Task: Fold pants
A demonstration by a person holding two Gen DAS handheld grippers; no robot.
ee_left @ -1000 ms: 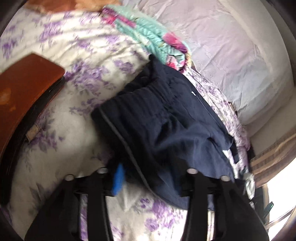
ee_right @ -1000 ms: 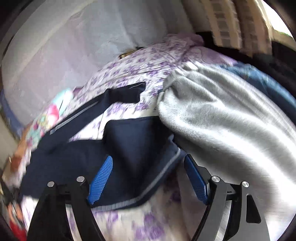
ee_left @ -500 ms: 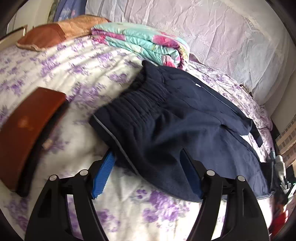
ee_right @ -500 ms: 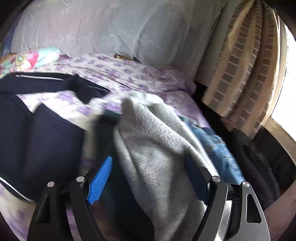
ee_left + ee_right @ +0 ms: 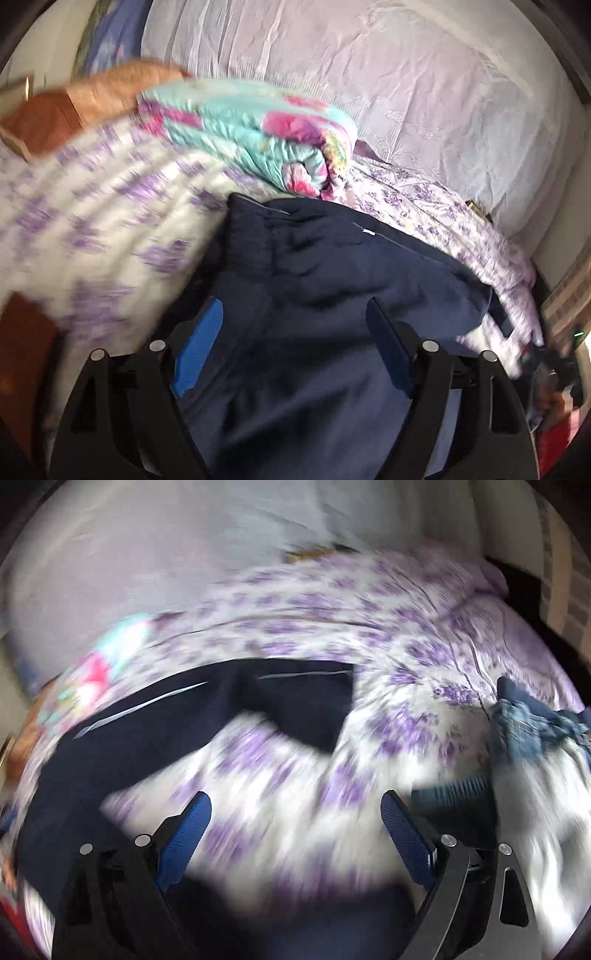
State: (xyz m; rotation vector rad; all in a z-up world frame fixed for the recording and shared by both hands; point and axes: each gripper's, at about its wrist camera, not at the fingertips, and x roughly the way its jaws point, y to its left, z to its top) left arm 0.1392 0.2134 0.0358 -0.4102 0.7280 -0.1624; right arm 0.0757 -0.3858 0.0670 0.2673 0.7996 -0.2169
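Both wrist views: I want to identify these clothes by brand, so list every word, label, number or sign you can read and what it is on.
None can be read.
Navy pants: a small white mark near the seam, too small to read.
Folded floral quilt: pattern only, no text.
Denim garment: blurred, no label visible.

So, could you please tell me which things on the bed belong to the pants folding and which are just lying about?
Job:
navy pants
left gripper, opening
right gripper, opening

Lying about:
folded floral quilt
orange pillow
jeans
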